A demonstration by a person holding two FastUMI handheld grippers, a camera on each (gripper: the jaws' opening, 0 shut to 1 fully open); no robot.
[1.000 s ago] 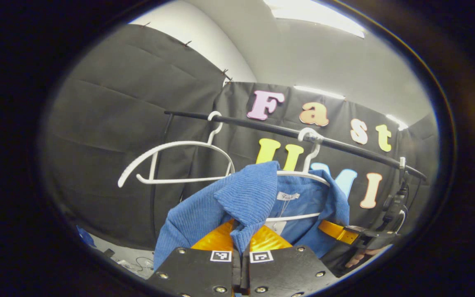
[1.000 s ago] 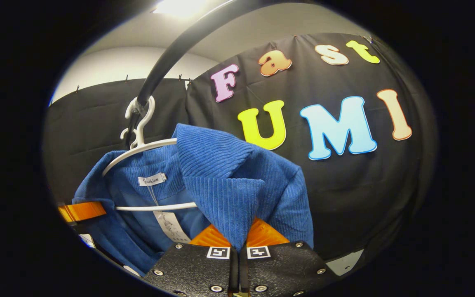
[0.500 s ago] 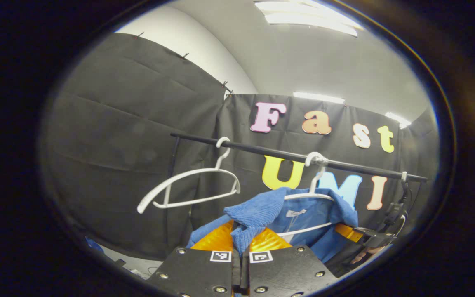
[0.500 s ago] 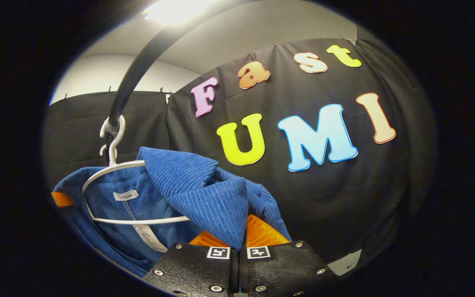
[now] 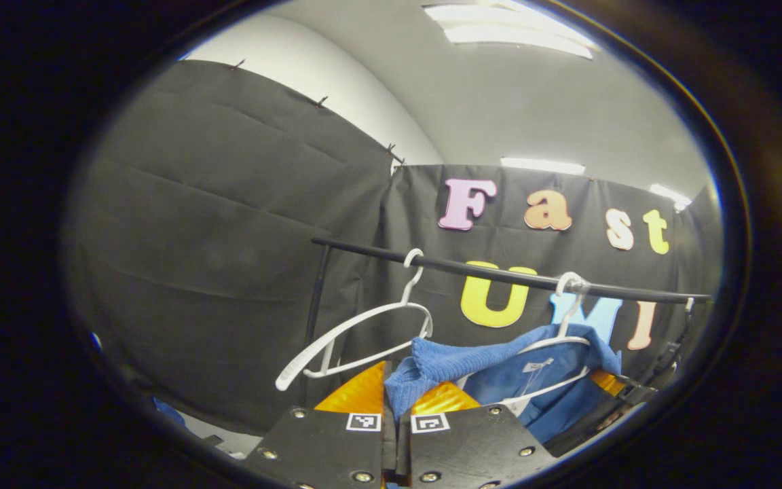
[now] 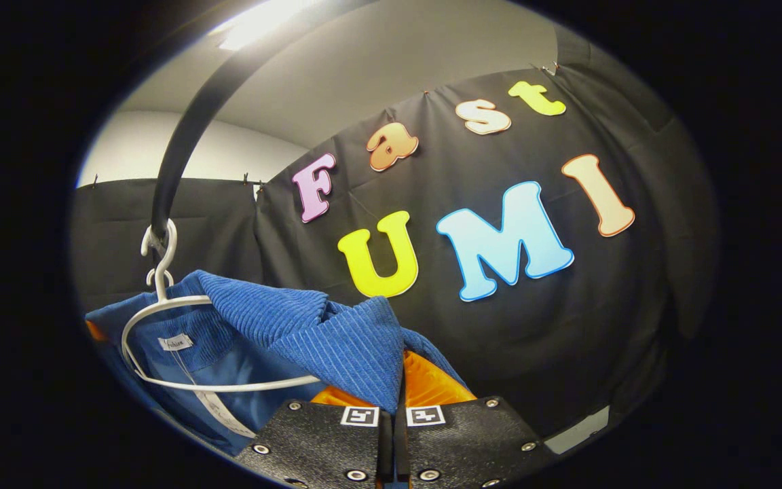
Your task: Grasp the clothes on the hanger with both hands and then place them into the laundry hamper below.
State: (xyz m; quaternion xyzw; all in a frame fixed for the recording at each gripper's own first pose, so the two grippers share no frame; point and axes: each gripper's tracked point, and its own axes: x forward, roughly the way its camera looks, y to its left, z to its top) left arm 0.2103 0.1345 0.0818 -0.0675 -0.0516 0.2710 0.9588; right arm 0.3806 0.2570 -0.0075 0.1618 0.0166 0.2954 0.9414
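Blue garment (image 6: 337, 339), half off its white hanger (image 6: 160, 319) on the rail (image 5: 499, 275), is pinched by left claw (image 5: 396, 407) and right claw (image 6: 391, 401); its collar could snag the hanger.

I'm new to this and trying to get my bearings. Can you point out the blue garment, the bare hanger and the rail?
blue garment (image 6: 350, 343), right gripper view, ribbed collar fold.
bare hanger (image 5: 357, 329), left gripper view, upper arm.
rail (image 5: 493, 274), left gripper view, bar between the two hooks.
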